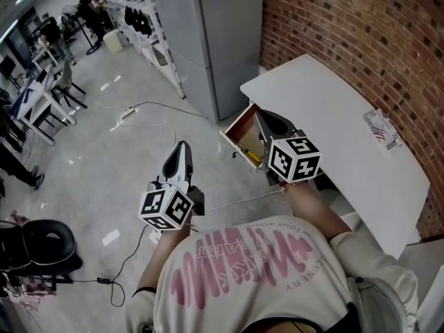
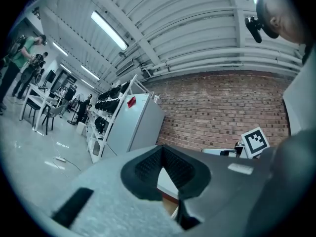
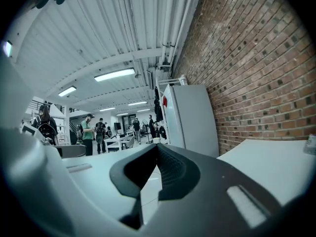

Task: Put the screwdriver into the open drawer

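Observation:
The wooden drawer (image 1: 241, 132) stands pulled out from under the white table (image 1: 333, 109). A yellow-handled screwdriver (image 1: 251, 156) lies inside it near the front. My right gripper (image 1: 266, 118) hovers over the drawer's right side, jaws shut with nothing between them; in the right gripper view its dark pads (image 3: 170, 169) meet. My left gripper (image 1: 182, 147) hangs over the floor to the left of the drawer, apart from it, also shut and empty. In the left gripper view its pads (image 2: 148, 168) meet at the top, and the right gripper's marker cube (image 2: 256, 139) shows beyond.
A grey cabinet (image 1: 215, 40) stands just behind the drawer, against the brick wall (image 1: 361, 33). A cable (image 1: 156, 127) with a power strip lies on the floor. A black chair (image 1: 41, 245) is at the lower left. A printed label (image 1: 383, 127) lies on the table. People and shelves are far back left.

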A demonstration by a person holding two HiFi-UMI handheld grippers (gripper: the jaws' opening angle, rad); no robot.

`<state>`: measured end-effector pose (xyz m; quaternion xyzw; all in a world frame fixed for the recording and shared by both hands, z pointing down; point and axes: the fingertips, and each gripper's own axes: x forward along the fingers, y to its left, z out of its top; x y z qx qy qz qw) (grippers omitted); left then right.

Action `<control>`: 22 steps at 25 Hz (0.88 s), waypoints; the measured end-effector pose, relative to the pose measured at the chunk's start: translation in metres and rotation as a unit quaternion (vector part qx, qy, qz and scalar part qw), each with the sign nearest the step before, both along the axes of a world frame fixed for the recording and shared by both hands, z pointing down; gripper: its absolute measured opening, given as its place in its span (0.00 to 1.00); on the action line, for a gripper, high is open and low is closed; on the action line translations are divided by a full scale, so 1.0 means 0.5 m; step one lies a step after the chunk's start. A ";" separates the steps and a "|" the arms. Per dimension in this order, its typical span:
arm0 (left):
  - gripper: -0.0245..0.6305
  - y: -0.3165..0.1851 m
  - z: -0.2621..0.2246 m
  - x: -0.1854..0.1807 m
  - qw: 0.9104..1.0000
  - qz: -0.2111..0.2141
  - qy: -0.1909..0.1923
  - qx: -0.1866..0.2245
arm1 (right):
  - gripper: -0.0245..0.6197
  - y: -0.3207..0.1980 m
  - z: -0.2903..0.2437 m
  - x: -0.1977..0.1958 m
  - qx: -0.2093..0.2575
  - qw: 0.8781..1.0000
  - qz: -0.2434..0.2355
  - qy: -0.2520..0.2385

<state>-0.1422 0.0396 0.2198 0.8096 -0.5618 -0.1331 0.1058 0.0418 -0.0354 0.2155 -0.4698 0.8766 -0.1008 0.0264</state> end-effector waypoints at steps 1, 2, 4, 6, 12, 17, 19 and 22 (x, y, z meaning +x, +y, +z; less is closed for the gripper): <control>0.04 -0.002 -0.001 0.003 1.000 -0.001 0.001 0.000 | 0.06 -0.001 -0.001 0.002 0.000 1.000 -0.002 0.001; 0.04 -0.004 -0.002 0.006 1.000 -0.003 0.002 -0.001 | 0.06 -0.003 -0.002 0.004 -0.001 1.000 -0.005 0.003; 0.04 -0.007 -0.004 0.015 1.000 -0.007 0.005 -0.003 | 0.06 -0.006 -0.004 0.011 -0.002 1.000 -0.010 0.008; 0.04 -0.010 -0.005 0.025 1.000 -0.013 0.009 -0.004 | 0.06 -0.010 -0.004 0.022 -0.003 1.000 -0.015 0.013; 0.04 -0.019 -0.012 0.069 1.000 -0.026 0.010 -0.008 | 0.06 -0.024 0.001 0.067 -0.011 0.999 -0.027 0.019; 0.04 -0.024 -0.009 0.106 0.999 -0.034 0.013 -0.009 | 0.06 -0.029 0.012 0.100 -0.014 0.999 -0.036 0.025; 0.04 -0.025 -0.003 0.119 0.999 -0.035 0.014 -0.012 | 0.06 -0.028 0.017 0.112 -0.016 0.999 -0.038 0.027; 0.04 -0.023 0.002 0.137 0.999 -0.035 0.015 -0.016 | 0.06 -0.026 0.023 0.126 -0.021 0.999 -0.039 0.028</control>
